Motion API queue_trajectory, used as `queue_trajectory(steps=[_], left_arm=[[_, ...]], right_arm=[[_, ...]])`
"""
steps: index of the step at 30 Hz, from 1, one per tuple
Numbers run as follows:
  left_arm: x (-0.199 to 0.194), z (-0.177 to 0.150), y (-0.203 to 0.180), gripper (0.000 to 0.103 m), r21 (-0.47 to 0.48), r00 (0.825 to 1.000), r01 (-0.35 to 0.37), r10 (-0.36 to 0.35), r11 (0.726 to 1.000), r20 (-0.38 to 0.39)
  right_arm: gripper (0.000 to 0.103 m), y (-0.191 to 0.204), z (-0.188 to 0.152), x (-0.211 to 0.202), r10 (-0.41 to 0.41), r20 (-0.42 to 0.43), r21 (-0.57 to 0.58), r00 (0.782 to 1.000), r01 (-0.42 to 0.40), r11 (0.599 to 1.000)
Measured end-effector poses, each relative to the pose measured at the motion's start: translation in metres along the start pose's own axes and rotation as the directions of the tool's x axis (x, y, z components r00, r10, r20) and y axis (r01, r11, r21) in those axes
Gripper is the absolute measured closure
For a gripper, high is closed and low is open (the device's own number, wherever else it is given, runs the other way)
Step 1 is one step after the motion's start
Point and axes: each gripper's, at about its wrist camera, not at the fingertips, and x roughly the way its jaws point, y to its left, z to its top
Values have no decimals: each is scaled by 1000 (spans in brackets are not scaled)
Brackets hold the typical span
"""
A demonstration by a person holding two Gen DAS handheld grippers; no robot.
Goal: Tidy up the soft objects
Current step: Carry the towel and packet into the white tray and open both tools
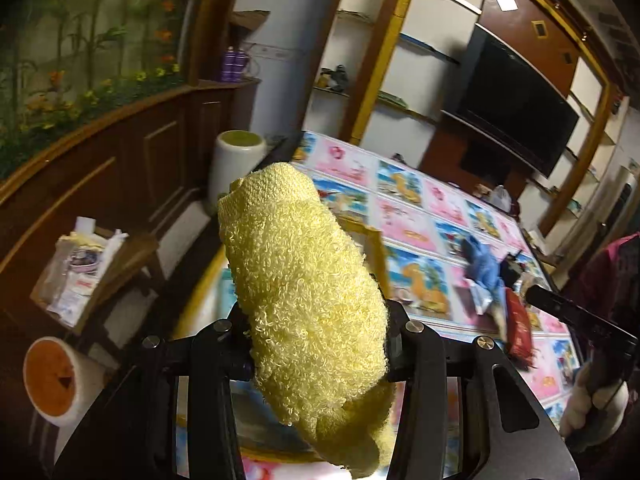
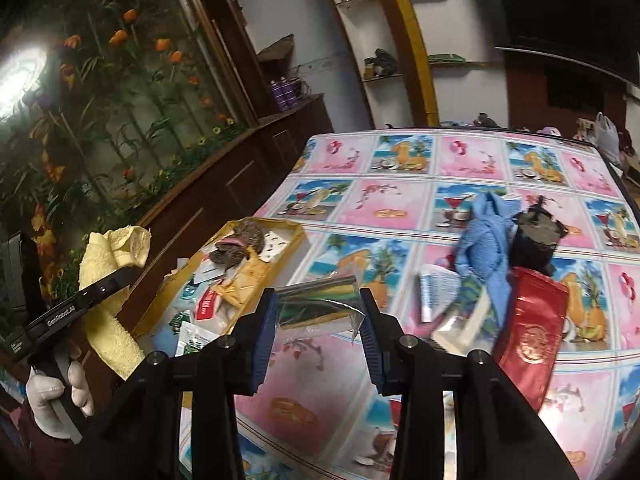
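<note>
My left gripper (image 1: 316, 340) is shut on a yellow terry towel (image 1: 308, 288) and holds it in the air left of the table; the towel (image 2: 108, 280) also shows in the right wrist view, hanging from that gripper (image 2: 120, 276). My right gripper (image 2: 318, 320) is shut on a shiny silver packet (image 2: 320, 304) above the table's near side. A blue cloth (image 2: 486, 236) lies crumpled on the patterned tablecloth (image 2: 360, 208), and also shows in the left wrist view (image 1: 486, 268). A yellow box (image 2: 298, 236) holding soft items and packets stands at the table's left edge.
A red pouch (image 2: 532, 328), a dark pouch (image 2: 536, 236) and a white packet (image 2: 436, 292) lie by the blue cloth. A wooden cabinet (image 1: 120, 152) runs along the left. A white jar (image 1: 236, 160) and a stool with packets (image 1: 84, 272) stand beside the table.
</note>
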Motion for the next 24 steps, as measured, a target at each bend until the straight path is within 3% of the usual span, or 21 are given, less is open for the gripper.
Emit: queue_trajectory(steps=[9,12,17,24], left_arm=[[55,-15,36,59,76,985,-130,138,989,-106],[72,-24,43,59,64,981,-117,125,991,-146],[80,-28,47,57,39,985,-92,97,995,-145],[77,-20,52,52,-21,986,-59,55,998,-158]], right_arm=[[64,73,-11,64,85,-124,-115,989,-99,988],[64,95,-20,86,100,-176,-147,979,-126,981],[64,116,-34,109,102,-234,-181,967,-147,972],[62,131,-42,124,97,-264,-215,960,-157,964]])
